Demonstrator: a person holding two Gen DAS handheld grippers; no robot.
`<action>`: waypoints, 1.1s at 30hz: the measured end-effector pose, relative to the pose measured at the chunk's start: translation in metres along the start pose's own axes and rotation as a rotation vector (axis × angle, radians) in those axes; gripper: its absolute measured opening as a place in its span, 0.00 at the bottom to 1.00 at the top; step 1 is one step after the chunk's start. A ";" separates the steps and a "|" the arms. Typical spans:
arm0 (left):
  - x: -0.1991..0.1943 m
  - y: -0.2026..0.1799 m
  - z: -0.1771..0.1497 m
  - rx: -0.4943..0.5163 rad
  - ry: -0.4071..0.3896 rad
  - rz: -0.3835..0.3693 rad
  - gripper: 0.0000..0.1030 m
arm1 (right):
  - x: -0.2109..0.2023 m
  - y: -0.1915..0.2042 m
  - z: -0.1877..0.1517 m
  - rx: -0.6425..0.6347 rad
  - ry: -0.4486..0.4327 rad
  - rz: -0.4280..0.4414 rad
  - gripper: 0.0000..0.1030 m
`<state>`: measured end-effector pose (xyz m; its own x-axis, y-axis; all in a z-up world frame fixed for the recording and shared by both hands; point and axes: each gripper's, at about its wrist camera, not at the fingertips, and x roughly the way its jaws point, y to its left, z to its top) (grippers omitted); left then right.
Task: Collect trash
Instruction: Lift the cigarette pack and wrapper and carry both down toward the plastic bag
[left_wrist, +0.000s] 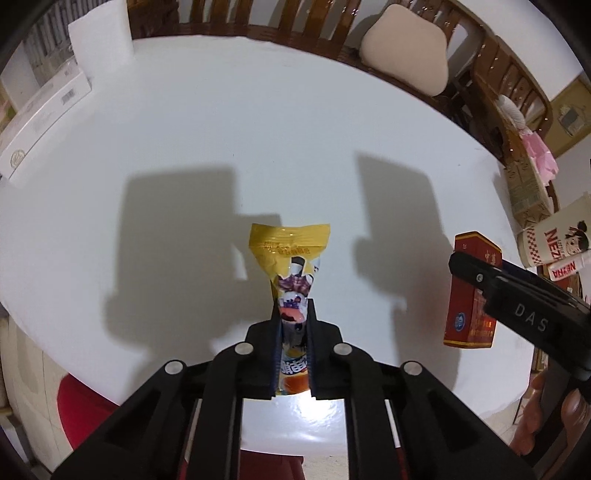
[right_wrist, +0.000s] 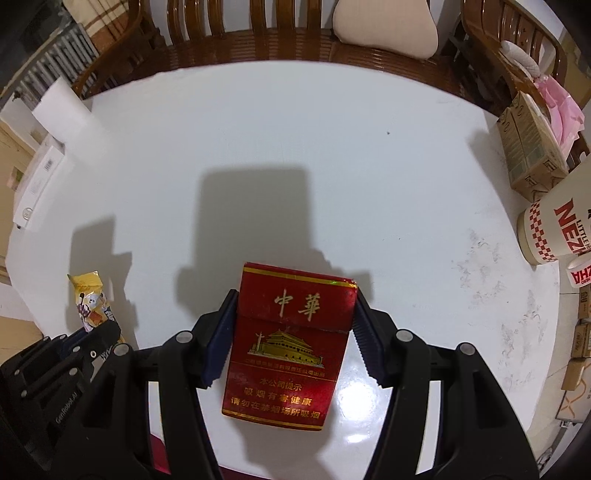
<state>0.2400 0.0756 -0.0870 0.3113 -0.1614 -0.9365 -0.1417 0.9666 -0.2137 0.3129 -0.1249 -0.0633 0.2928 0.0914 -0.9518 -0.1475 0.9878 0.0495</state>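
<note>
— Left hand-held gripper (left_wrist: 293, 325) is pinching the yellow snack wrapper (left_wrist: 290, 258) by its lower half; the wrapper's long axis runs straight out from the jaws toward the top of the frame, and it looks clear of the white worktop (left_wrist: 258, 129).

— And the other one?

— Right hand-held gripper (right_wrist: 295, 325) is clamped on both sides of the red cigarette pack (right_wrist: 291, 343), which stands lengthwise between the pads at lower centre. Gold characters read 中華, with a health warning along the bottom.

— Where would they go?

— My guess: somewhere off the worktop; no bin shows. At the right edge lies a paper cup (right_wrist: 546, 229) printed "NEZHA". The other gripper's body says "DAS".
</note>
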 end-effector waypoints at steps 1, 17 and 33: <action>-0.004 0.001 0.001 0.012 -0.014 -0.002 0.10 | -0.003 0.001 -0.002 -0.003 -0.010 -0.007 0.57; -0.066 -0.032 -0.013 0.198 -0.233 0.025 0.10 | -0.060 0.004 -0.035 -0.075 -0.147 0.012 0.57; -0.129 -0.040 -0.077 0.355 -0.336 -0.021 0.10 | -0.157 0.018 -0.120 -0.165 -0.356 -0.005 0.57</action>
<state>0.1327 0.0423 0.0212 0.6054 -0.1646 -0.7787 0.1785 0.9815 -0.0686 0.1512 -0.1368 0.0503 0.5988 0.1533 -0.7861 -0.2871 0.9574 -0.0321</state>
